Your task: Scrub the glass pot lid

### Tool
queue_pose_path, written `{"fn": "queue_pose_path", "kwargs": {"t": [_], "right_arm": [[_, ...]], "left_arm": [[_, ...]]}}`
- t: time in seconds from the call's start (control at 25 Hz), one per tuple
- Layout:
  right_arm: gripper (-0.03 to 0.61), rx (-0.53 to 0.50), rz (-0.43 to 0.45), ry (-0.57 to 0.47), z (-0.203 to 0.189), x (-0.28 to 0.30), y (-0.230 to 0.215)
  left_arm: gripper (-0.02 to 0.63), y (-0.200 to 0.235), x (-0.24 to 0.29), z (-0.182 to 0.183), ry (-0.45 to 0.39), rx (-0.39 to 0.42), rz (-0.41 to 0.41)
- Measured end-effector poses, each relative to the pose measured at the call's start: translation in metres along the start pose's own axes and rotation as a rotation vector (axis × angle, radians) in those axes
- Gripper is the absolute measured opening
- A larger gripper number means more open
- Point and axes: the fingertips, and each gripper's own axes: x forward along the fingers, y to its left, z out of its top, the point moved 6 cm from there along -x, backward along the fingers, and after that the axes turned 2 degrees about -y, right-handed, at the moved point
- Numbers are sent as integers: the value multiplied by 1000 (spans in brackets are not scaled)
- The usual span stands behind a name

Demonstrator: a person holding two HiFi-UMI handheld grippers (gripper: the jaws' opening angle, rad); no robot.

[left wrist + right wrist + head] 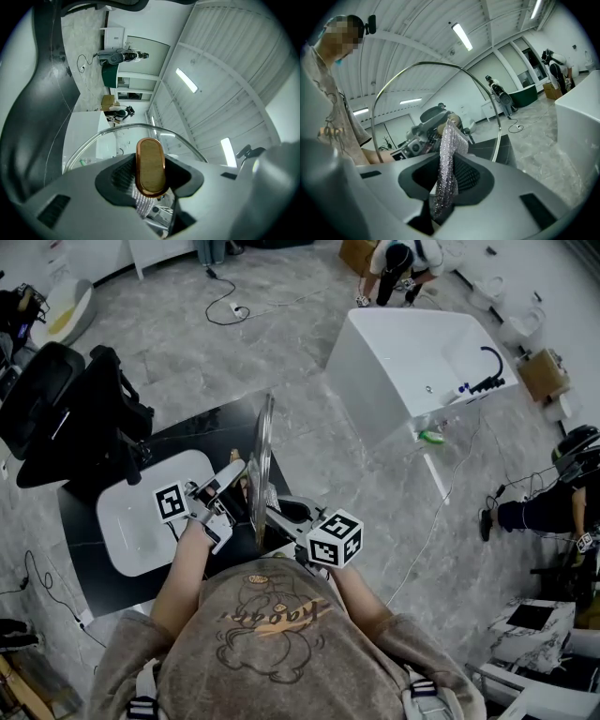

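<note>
glass pot lid [263, 451]: up on edge, over the black counter [211, 427]
left gripper [228, 493]: we clamp its bronze knob [150, 166]
right gripper [284, 515]: we pinch a silver mesh scrubber [446, 159] beside the glass

Round, clear, metal-rimmed glass pot lid [263, 456] stood upright on edge, clamped by its bronze-edged oval knob [150, 166] in the left gripper [236, 491]. Silvery mesh scrubbing cloth [446, 164] pinched limp in the right gripper [281, 514], just right of the lid.

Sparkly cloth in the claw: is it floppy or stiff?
Probably floppy: the sparkly cloth creases and bends beyond the right claw. Likely light, being thin open mesh. Its rough weave should grip the glass lid, not slide.
</note>
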Motion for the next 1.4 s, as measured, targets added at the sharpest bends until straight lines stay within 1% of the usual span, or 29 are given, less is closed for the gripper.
{"fn": "queue_pose_path", "kwargs": {"t": [0.16, 0.32, 0.52, 0.76, 0.88, 1.16, 1.4], "right_arm": [[89, -2, 44, 3, 5, -5, 15], [89, -26, 70, -7, 17, -11, 32], [89, -26, 120, -78, 45, -21, 47], [89, -54, 139, -163, 79, -29, 54], [89, -66, 128, -192, 92, -29, 49], [89, -92, 69, -254, 120, -24, 32], [89, -88, 26, -276, 129, -16, 17]], "left_arm": [[179, 3, -2, 4, -11, 4, 9], [179, 5, -4, 7, -20, 4, 13], [179, 5, -5, 10, -28, 3, 12], [179, 5, -5, 7, -31, -9, 8], [179, 6, -4, 3, -28, -16, 6], [179, 8, -3, -1, -14, -27, 7], [181, 7, -2, -3, 4, -34, -13]]}}
